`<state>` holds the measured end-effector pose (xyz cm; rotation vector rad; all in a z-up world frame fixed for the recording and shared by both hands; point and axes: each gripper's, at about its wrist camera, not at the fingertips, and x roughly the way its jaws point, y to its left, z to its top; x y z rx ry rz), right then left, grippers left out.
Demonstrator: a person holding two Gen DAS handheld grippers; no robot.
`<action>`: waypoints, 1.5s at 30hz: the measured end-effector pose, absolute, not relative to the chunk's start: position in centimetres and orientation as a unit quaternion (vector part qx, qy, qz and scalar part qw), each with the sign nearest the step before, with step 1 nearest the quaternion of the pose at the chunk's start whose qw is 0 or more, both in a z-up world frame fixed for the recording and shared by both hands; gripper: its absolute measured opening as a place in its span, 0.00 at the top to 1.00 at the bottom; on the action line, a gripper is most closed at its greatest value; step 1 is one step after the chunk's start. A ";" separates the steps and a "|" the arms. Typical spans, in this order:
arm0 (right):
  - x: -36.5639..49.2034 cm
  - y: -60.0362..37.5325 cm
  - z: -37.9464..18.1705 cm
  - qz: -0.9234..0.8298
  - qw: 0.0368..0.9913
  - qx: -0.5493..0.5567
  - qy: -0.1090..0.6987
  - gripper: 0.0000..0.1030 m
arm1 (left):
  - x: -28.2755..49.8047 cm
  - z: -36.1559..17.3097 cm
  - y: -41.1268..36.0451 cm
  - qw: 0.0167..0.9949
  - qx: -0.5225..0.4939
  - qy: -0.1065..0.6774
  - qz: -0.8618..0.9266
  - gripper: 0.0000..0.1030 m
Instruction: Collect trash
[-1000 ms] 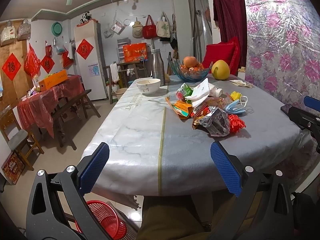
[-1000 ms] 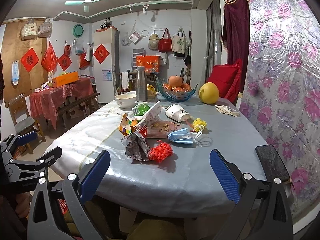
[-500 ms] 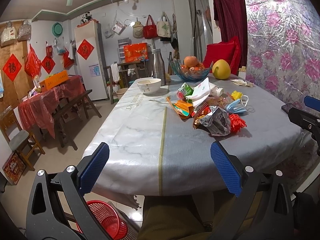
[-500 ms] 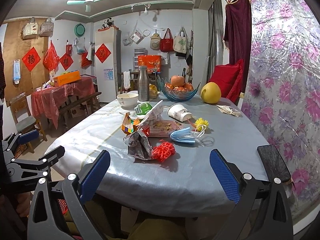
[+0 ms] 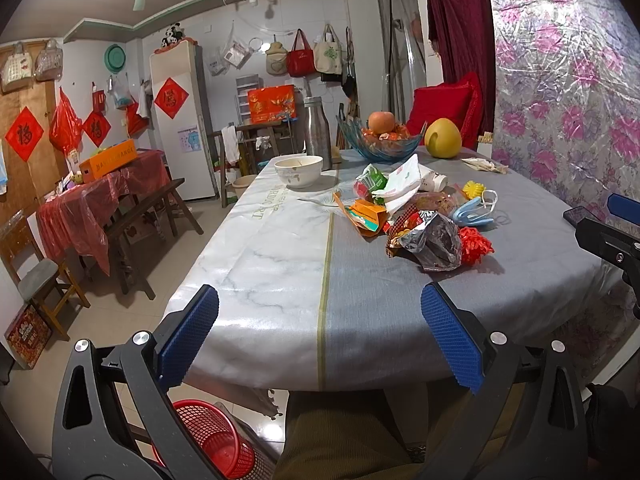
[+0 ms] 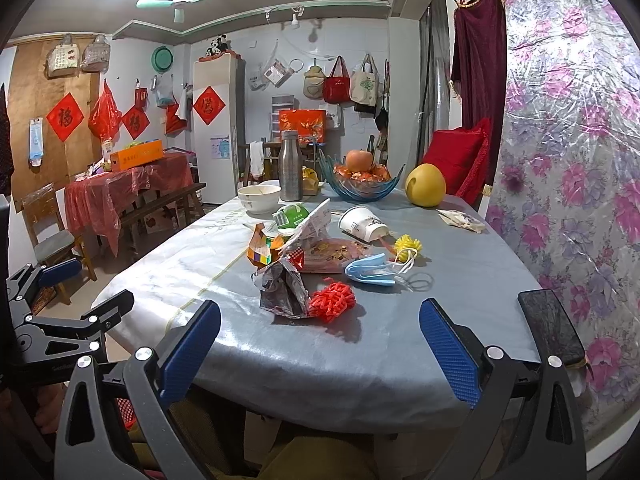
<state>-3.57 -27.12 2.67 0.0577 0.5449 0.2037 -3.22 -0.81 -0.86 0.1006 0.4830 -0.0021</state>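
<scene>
- Left wrist view: left gripper [image 5: 320,336] released, jaws wide, at the table [image 5: 260,272] near edge; trash pile [image 5: 420,216] lies ahead and right, well apart.
- Right gripper [image 6: 320,348] likewise released; foil wrapper [image 6: 284,288] sits nearest, ahead, untouched.
- Red basket [image 5: 212,436] stands on the floor below.

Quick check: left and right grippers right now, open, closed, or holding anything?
Left gripper: open, holding nothing, short of the trash pile.
Right gripper: open, holding nothing.

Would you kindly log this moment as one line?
left gripper open, empty | right gripper open, empty | trash pile untouched on table | red basket on floor
</scene>
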 end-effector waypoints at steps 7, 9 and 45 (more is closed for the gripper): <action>-3.6 -27.1 2.7 0.100 0.958 0.029 0.269 0.05 | -3.2 -0.8 -0.8 0.970 0.050 0.239 -0.001 0.06; -3.6 -27.1 2.7 0.100 0.957 0.029 0.269 0.05 | -3.2 -0.8 -0.9 0.970 0.050 0.239 -0.001 0.06; 0.4 -27.5 -1.9 0.099 0.936 0.043 0.334 0.05 | -1.0 -4.2 1.3 0.954 0.036 0.298 0.010 0.06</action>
